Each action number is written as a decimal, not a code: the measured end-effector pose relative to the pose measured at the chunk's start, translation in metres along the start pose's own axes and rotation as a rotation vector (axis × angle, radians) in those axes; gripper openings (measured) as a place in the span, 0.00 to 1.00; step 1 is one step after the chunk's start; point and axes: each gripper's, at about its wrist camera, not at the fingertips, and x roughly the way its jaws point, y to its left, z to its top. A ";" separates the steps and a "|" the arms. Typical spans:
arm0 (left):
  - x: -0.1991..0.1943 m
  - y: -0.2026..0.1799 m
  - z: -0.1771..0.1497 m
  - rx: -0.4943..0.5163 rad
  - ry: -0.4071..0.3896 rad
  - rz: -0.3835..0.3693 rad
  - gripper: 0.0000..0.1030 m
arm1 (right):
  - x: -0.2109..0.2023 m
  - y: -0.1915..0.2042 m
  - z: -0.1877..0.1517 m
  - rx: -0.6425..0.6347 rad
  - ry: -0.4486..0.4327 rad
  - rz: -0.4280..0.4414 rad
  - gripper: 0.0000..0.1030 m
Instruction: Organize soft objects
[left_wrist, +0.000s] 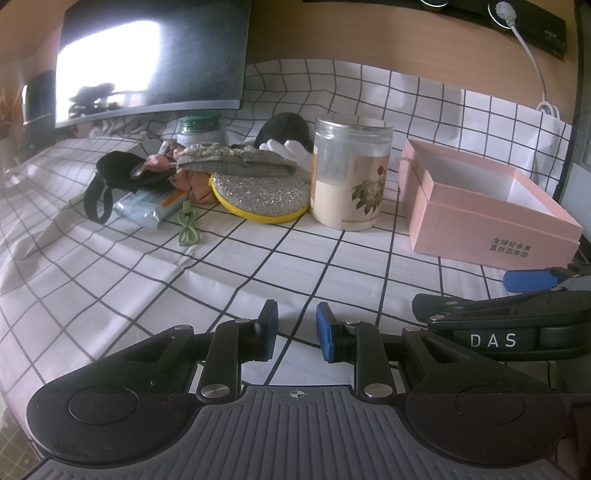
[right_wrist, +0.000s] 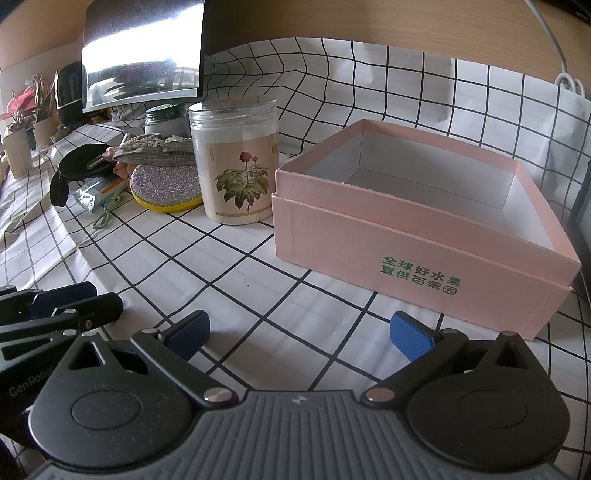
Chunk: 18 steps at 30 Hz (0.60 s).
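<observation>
Across the bench (left_wrist: 258, 266), under a gridded white cloth, we see the soft things heaped at the far left: a black pouch (left_wrist: 118, 168), a grey checked fabric piece (left_wrist: 236, 160), a glittery round purse (left_wrist: 258, 197) with a yellow rim, and a white glove (left_wrist: 284, 147) behind. The pink box (right_wrist: 424, 236) stands empty to the right, well apart from the heap.

Our left tongs (left_wrist: 297, 330) hover with a narrow gap and nothing between the pads; our right tongs (right_wrist: 299, 332) stand wide and empty, just short of the box.

We judge the main risk to be the tall jar (right_wrist: 236, 162), which sits between heap and box, touching or nearly touching the purse: a reach or a carry across could tip it. The heap is layered, so pulling one piece may drag a neighbour, or snag the green cable (left_wrist: 186, 229). The loose cloth is wrinkled at the left and could bunch under a low pass.

Behind, a dark monitor (left_wrist: 151, 62) mirrors a bright window against a wooden wall.
</observation>
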 end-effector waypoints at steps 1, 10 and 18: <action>0.000 0.000 0.000 0.001 0.000 0.001 0.25 | 0.000 0.000 0.000 0.000 0.000 0.000 1.00; 0.001 0.003 -0.001 -0.004 -0.001 -0.001 0.25 | 0.000 0.000 0.000 0.000 0.000 0.000 1.00; 0.001 0.003 -0.001 -0.002 -0.001 0.000 0.25 | 0.000 0.000 0.000 0.000 0.000 0.000 1.00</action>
